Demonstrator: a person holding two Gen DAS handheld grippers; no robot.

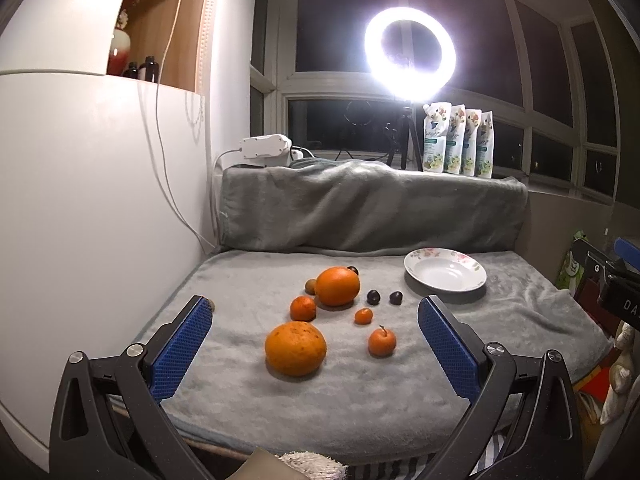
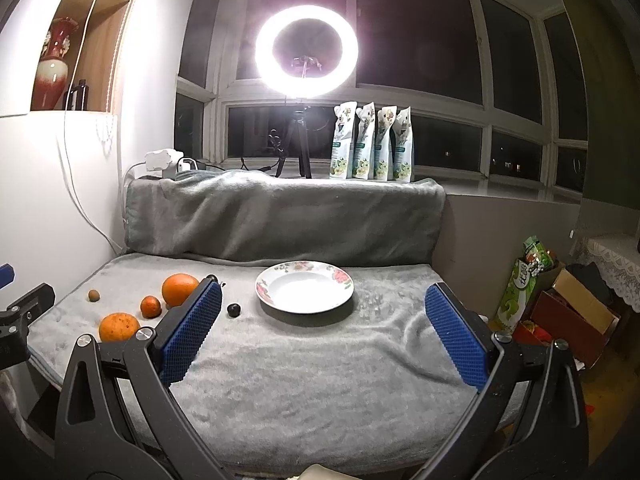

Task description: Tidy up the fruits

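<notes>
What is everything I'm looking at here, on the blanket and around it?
Large oranges: two, orange, on the grey blanket, left of the plate.
Small orange fruits: three, orange, among the large ones.
Dark round fruits: three, near-black, between the oranges and the plate.
Brown fruit: one, small, beside the far large orange.
Plate: one, white with a floral rim, empty, far right of the blanket.
Blanket: one, grey, covering the surface.
Ring light: one, lit, on a tripod by the window.
Pouches: four, white and green, on the sill.
Left tongs: black with blue pads, open.
Right tongs: the same, open.
</notes>
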